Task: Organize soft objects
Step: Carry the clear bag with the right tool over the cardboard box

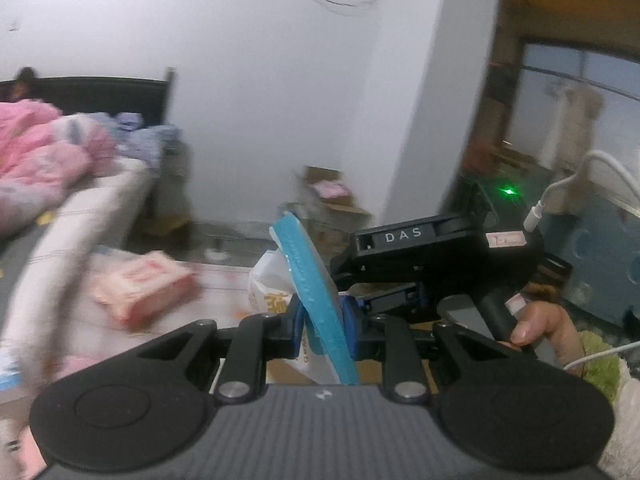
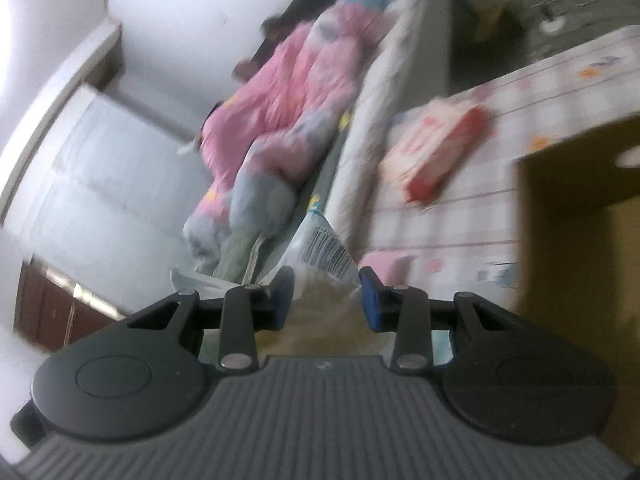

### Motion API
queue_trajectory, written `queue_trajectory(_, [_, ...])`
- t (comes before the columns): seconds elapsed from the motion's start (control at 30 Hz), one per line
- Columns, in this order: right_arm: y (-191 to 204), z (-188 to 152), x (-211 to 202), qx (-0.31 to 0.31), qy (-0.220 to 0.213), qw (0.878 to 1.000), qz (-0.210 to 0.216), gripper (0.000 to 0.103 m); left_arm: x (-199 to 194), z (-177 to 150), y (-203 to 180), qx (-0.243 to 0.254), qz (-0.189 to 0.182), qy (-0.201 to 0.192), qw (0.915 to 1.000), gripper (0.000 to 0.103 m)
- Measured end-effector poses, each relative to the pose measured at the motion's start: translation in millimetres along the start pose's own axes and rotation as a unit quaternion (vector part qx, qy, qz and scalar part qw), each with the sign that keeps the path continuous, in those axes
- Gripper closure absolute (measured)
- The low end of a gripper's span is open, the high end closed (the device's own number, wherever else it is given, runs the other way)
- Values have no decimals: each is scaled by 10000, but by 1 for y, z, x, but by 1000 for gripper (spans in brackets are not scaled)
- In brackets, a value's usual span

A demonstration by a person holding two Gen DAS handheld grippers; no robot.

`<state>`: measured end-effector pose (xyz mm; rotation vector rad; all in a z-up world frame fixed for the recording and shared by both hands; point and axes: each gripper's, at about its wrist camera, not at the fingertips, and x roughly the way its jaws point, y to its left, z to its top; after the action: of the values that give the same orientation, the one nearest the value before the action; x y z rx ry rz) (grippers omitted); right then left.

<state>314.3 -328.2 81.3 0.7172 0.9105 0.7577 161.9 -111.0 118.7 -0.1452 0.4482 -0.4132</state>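
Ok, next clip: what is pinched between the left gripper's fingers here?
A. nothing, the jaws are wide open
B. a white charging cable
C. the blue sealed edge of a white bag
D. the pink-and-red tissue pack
C: in the left wrist view the left gripper is shut on the blue sealed edge of a white bag, while the pink-and-red tissue pack lies apart on the checked tablecloth.

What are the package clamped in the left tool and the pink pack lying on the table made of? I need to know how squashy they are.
The package in the left tool looks like glossy plastic film: white, with a crimped blue sealed edge. The pink pack on the table seems to be thin printed plastic wrap around something soft; blur hides detail.
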Motion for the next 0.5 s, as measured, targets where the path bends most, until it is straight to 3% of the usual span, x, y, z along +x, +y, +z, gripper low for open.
queue_trajectory(0.27, [-72,1,-70,424,-531,9965,-493,67,70,-14,-44,161,-609,447,9970,82])
queue_trajectory(0.5, [-116,26,-63,256,-581,9932,-975,67,140,-26,-51,180,-483,1102,9926,81])
